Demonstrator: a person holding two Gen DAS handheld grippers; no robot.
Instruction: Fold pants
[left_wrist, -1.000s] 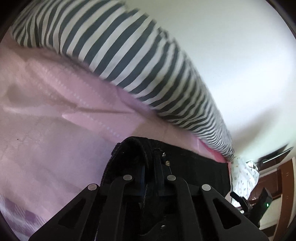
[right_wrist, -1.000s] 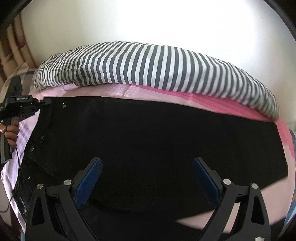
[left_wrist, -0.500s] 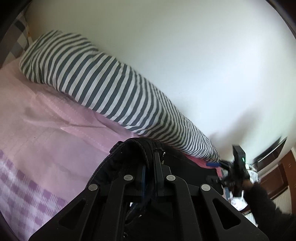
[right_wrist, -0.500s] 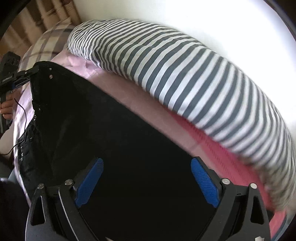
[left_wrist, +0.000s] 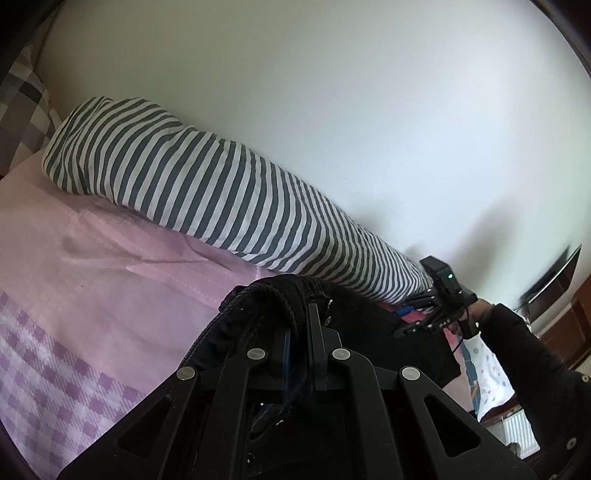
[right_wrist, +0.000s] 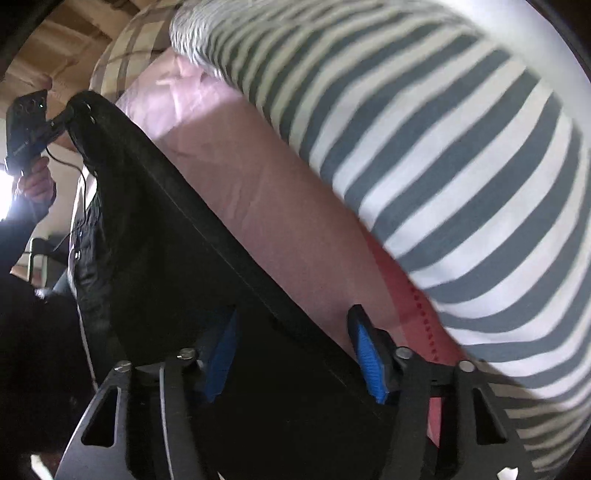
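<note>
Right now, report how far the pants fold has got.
Done: the left gripper is shut on the black pants' waistband, lifted off the pink sheet. In hand: the right gripper is open around their edge. Left: every fold; no fold is visible.

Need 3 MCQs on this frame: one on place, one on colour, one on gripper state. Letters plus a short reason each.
1. Where does the striped pillow lie?
A. on the floor
B. along the wall at the far edge of the bed
C. on top of the pants

2. What colour are the pants?
A. black
B. pale blue
C. red

3. How do the two grippers stand?
A. both open
B. left open, right shut on the pants
C. left shut on the pants, right open

Answers:
1 B: in the left wrist view the pillow runs along the white wall, behind the pink sheet.
2 A: the cloth is black in both views.
3 C: the left gripper has its fingers pinched together on the waistband; the right gripper shows blue pads spread wide apart.
</note>
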